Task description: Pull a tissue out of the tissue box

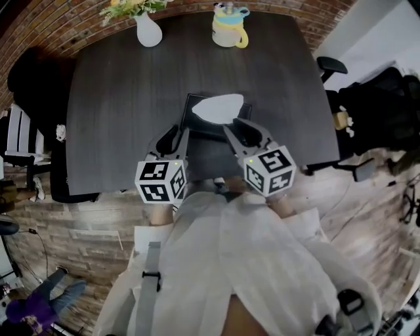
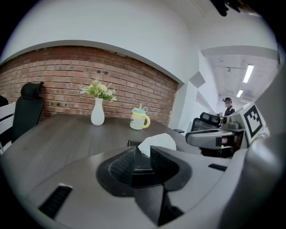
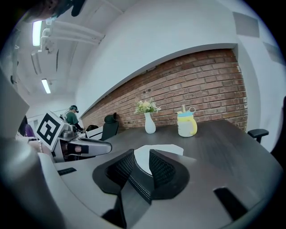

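Flanking tissue box (image 1: 194,113) at table (image 1: 111,98) near edge: left gripper (image 1: 174,136), right gripper (image 1: 237,128), jaws apart, empty; room either side.

A dark wood-grain bench (image 1: 118,98) stands against a curved red brick wall (image 2: 67,76). At its far edge is a white vase (image 1: 148,31) of pale flowers (image 1: 128,6), and well apart to the right a cream cup (image 1: 229,27) with a blue lid and yellow handle. Black office chairs (image 1: 331,65) flank the bench on a plank floor (image 1: 85,223). Strip lights (image 2: 248,73) glow over the corridor.
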### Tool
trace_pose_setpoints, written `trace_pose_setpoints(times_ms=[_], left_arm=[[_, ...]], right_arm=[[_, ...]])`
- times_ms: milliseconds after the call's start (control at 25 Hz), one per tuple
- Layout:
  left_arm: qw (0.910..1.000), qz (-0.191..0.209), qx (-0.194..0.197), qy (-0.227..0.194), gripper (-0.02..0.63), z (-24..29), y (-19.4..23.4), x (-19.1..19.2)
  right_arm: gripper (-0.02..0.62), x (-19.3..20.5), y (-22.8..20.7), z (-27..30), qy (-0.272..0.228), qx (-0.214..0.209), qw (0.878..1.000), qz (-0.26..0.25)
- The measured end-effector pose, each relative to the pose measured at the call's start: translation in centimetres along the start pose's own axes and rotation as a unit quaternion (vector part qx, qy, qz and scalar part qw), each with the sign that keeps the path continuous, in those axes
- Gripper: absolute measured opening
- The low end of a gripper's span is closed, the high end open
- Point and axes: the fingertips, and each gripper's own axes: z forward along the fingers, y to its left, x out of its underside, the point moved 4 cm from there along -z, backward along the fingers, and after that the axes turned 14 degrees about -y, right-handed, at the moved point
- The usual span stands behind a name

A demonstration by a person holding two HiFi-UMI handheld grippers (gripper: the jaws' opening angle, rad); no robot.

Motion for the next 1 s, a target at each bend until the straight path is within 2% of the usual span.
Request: trace_pose_setpoints(times_ms=[320, 560, 840, 1000], left_arm=[[0.9983, 0.009, 0.045, 0.036, 0.097, 3.1, 1.4, -0.1], [0.9953, 0.0, 0.063, 0.073, 0.115, 4.7, 2.8, 0.7], [0.9904, -0.017, 0.086, 0.107, 0.117, 6.0, 3.4, 2.2], [0.9889, -0.025, 0.091, 0.115, 0.117, 6.5, 3.7, 2.8]], right_arm=[[0.087, -0.1, -1.4, 0.4, 0.014, 0.054, 0.998, -0.009], [0.087, -0.3, -1.8, 1.7, 0.017, 0.074, 0.997, -0.007], [0.087, 0.1, -1.9, 3.2, 0.04, 0.074, 0.996, -0.028], [0.087, 0.1, -2.3, 4.4, 0.068, 0.05, 0.994, -0.068]])
